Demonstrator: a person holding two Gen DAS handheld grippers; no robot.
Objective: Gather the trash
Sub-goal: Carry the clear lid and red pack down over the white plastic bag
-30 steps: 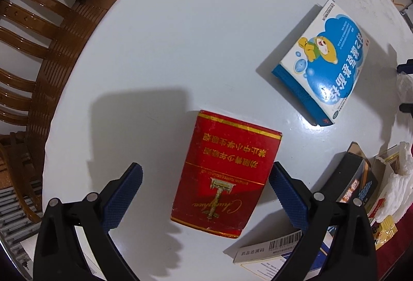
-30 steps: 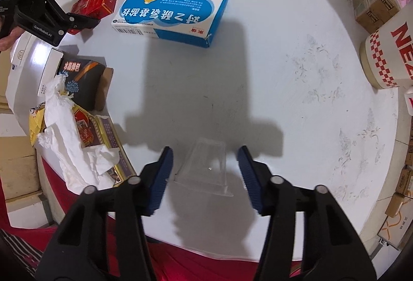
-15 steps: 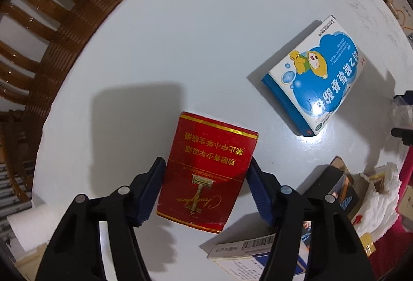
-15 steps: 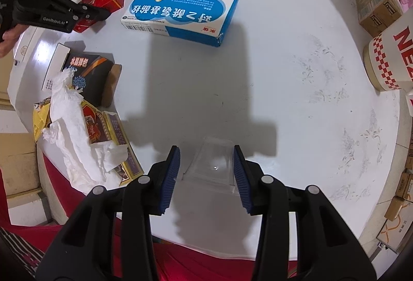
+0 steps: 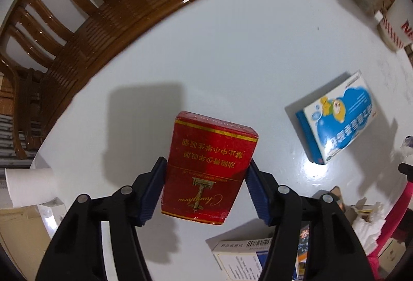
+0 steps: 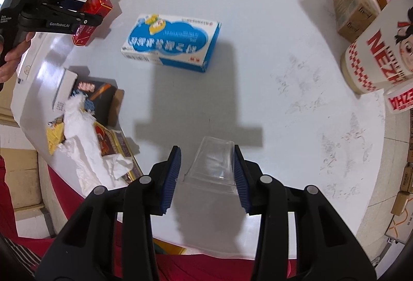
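Observation:
A red cigarette box hangs above the round white table, tilted, between the blue pads of my left gripper. The jaws are closing and both pads press on the box's sides. In the right wrist view the same red box and left gripper show at the far left, with a hand behind them. My right gripper is shut on a clear plastic cup lying on its side, near the table's front edge. A blue and white medicine box lies flat between the two grippers.
A heap of crumpled tissue and small dark boxes sits at the table's left edge. A red and white noodle tub and a cardboard carton stand far right. A wooden chair curves round the far side.
The left jaws closed from wide apart onto the red box and lifted it off the table. The right jaws narrowed onto the clear cup and rose a little.

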